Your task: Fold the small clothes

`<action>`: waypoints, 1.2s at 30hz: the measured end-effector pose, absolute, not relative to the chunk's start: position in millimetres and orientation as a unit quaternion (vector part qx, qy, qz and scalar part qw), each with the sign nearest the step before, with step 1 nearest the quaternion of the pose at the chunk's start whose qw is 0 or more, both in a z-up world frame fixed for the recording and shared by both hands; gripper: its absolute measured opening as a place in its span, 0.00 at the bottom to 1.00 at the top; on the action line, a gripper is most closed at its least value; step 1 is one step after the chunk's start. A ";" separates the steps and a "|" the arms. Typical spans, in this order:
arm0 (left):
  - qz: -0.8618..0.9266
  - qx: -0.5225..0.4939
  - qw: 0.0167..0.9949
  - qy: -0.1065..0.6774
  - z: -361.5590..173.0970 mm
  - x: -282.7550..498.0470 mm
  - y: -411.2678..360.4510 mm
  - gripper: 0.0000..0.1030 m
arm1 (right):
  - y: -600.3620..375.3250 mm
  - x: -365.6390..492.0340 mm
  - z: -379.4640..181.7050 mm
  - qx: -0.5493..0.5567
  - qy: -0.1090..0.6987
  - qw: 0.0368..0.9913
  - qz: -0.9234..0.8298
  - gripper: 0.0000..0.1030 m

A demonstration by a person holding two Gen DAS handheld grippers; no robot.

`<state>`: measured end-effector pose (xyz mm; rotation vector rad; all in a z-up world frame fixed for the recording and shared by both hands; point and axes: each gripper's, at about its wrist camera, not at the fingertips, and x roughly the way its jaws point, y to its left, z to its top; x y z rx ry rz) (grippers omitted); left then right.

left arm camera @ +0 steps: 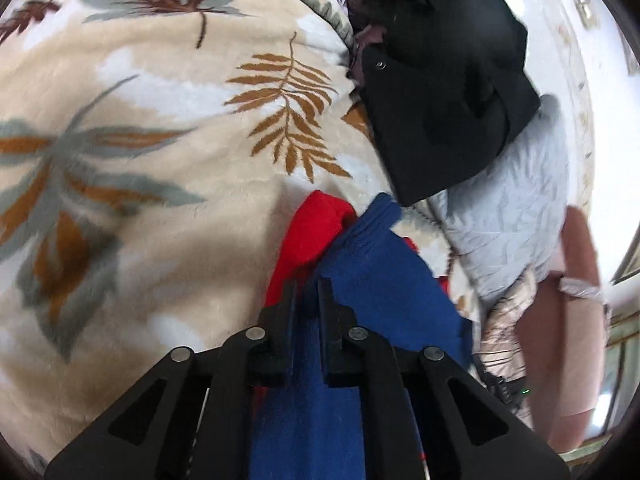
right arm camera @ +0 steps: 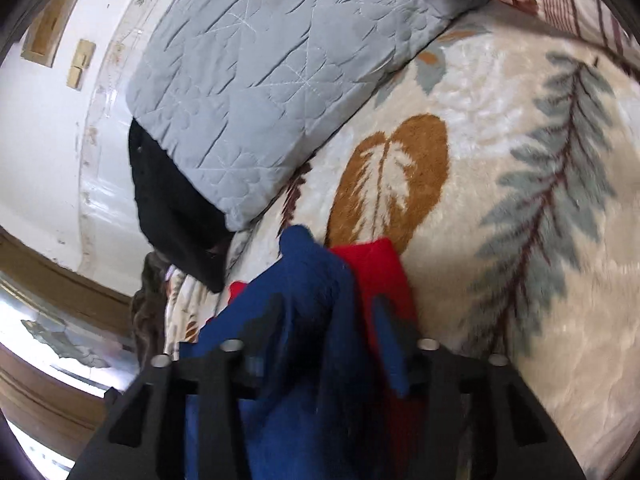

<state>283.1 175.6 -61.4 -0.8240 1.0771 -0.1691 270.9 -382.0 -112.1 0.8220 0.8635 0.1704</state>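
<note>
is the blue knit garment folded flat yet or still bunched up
Still bunched up. The blue knit garment hangs crumpled between the left gripper and right gripper, draped over a red knit piece.

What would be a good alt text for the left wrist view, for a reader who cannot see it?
The left gripper is shut on a blue garment, with a red garment beside it, above a leaf-patterned blanket. A black garment and a grey quilt lie further back.
</note>
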 end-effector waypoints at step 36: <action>-0.064 -0.282 0.831 0.475 -45.5 245.0 157.6 0.44 | -109.8 332.5 -91.4 -0.111 0.466 0.856 0.197 0.03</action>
